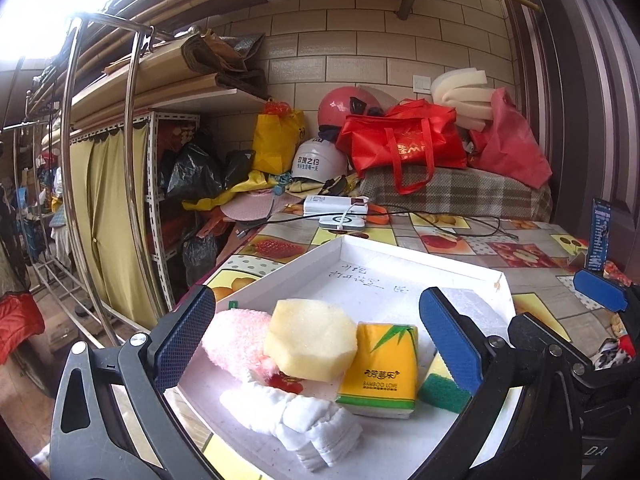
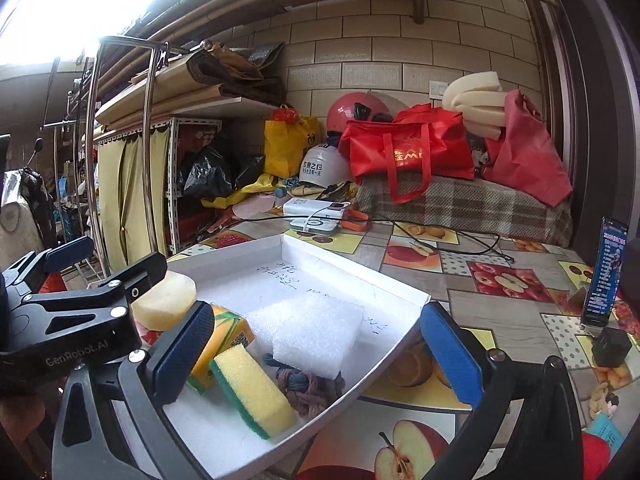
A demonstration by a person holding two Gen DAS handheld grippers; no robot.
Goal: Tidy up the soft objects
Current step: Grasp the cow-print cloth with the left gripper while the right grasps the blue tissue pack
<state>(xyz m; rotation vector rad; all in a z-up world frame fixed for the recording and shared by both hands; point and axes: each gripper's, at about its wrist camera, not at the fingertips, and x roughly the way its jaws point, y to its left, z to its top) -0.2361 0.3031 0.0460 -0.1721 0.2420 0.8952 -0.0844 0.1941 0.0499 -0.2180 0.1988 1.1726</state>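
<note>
A white shallow box [image 1: 420, 256] [image 2: 224, 254] lies on the fruit-patterned table and holds the soft things. In the left wrist view I see a pink fluffy cloth [image 1: 234, 338], a pale yellow foam chunk [image 1: 310, 344], a yellow tissue pack [image 1: 380, 368], a white knotted cloth [image 1: 308, 424] and a yellow-green sponge [image 1: 442, 384]. The right wrist view adds a white foam block [image 2: 316, 330] and a knotted brown-blue cord [image 2: 308, 390] beside the sponge [image 2: 252, 390]. My left gripper [image 1: 316, 340] is open over the box, nothing gripped. My right gripper [image 2: 316, 354] is open too, its jaws astride the box's right rim.
Power banks [image 1: 336, 206] with a black cable [image 1: 460, 220] lie behind the box. Helmets, red bags [image 1: 404, 140] and foam rolls pile up on a plaid cover at the wall. A phone on a stand [image 2: 604, 276] sits at the table's right. A metal rack [image 1: 132, 160] stands left.
</note>
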